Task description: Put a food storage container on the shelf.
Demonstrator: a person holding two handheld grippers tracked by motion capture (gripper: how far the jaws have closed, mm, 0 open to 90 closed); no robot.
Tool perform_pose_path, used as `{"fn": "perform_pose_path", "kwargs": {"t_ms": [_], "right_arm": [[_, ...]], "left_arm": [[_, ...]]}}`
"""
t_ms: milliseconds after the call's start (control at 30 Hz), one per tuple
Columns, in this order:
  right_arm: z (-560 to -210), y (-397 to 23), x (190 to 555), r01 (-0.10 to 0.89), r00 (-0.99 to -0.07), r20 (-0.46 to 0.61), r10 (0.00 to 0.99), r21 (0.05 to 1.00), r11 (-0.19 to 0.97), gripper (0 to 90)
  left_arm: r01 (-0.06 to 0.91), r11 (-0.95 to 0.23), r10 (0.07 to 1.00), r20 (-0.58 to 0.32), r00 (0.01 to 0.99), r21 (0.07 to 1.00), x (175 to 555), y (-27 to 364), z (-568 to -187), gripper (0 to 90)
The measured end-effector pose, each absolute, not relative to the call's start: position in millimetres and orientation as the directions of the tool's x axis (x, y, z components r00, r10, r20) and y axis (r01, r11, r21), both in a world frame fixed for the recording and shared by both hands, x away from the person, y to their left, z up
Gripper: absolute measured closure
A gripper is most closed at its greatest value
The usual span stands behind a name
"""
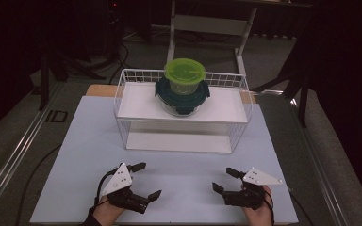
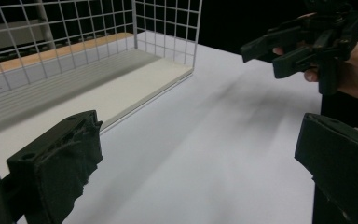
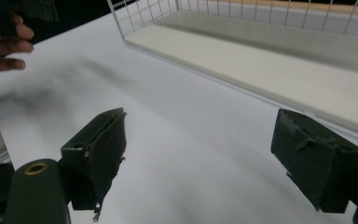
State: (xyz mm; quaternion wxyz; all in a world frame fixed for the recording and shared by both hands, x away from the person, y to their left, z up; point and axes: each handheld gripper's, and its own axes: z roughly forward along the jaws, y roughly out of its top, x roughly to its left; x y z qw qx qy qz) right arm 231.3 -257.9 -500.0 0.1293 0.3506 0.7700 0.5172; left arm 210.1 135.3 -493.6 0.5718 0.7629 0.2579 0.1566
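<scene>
Left gripper [image 1: 147, 180]: we see its fingers spread wide, holding nothing, low over the table [image 1: 89, 141].
Right gripper [image 1: 225, 180]: fingers also spread apart and empty, beside the left one with bare table between them.
Containers: well ahead of both sets of fingers, a round tub with a lime-green lid [image 1: 185, 71] sits stacked on a wider clear bowl with a dark teal clip lid [image 1: 183, 94].
Rack [image 1: 136, 75]: white wire, two white shelves; the stack stands on the upper shelf, centred.

Lime green lid [image 1: 185, 69], dark teal container [image 1: 183, 95], white wire rack [image 1: 136, 77], pale blue-white table [image 1: 89, 141]
</scene>
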Motion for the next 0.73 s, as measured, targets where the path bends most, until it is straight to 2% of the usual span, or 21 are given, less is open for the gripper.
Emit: {"fn": "perform_pose_path", "kwargs": {"t_ms": [367, 733], "right_arm": [[-518.2, -269.8, 239.5, 0.422, -0.704, 0.151, 0.694, 0.875, 0.238, 17.6], [-524.9, -271.5, 243.5, 0.447, -0.693, 0.166, 0.702, 0.862, 0.238, 17.7]], "left_arm": [[0.246, -0.261, 0.582, -0.051, 0.811, 0.933, 214.3, 132.7, -513.9, 1.1], [0.251, -0.238, 0.593, -0.065, 0.803, 0.938, 216.2, 136.0, -515.8, 1.1]]}}
